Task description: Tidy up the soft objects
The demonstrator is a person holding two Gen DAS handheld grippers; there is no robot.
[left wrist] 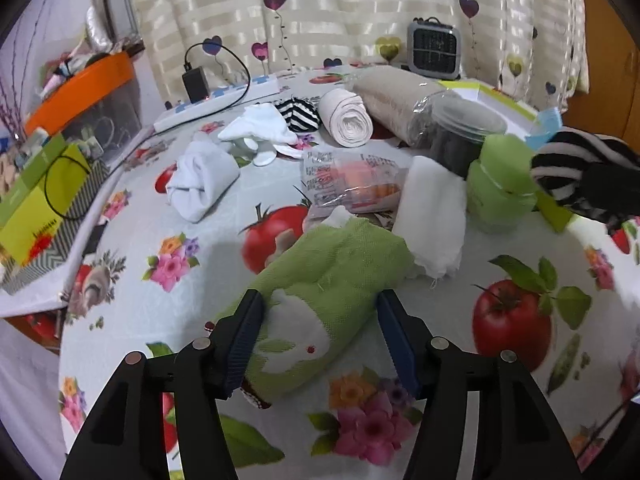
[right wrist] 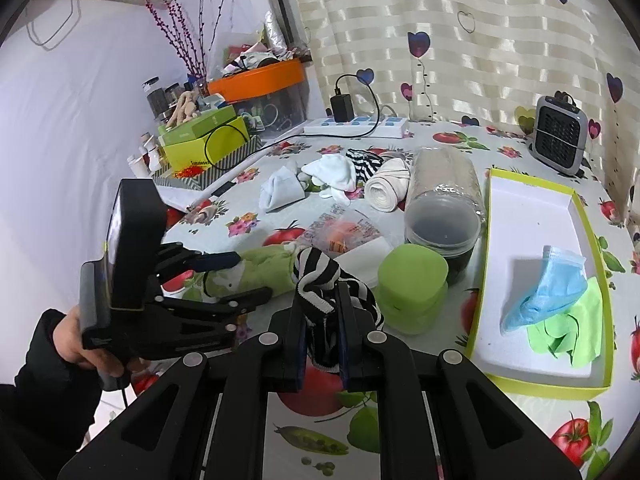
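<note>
Left wrist, green towel (left wrist: 320, 300) between spread left gripper (left wrist: 320, 344)

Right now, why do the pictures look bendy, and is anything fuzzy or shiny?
Both wrist views are fisheye, so the table edge curves and the corners go black. In the left wrist view the striped sock and green jar look smeared. In the right wrist view the curtain gleams in bands and the blue mask casts a soft shadow.
</note>
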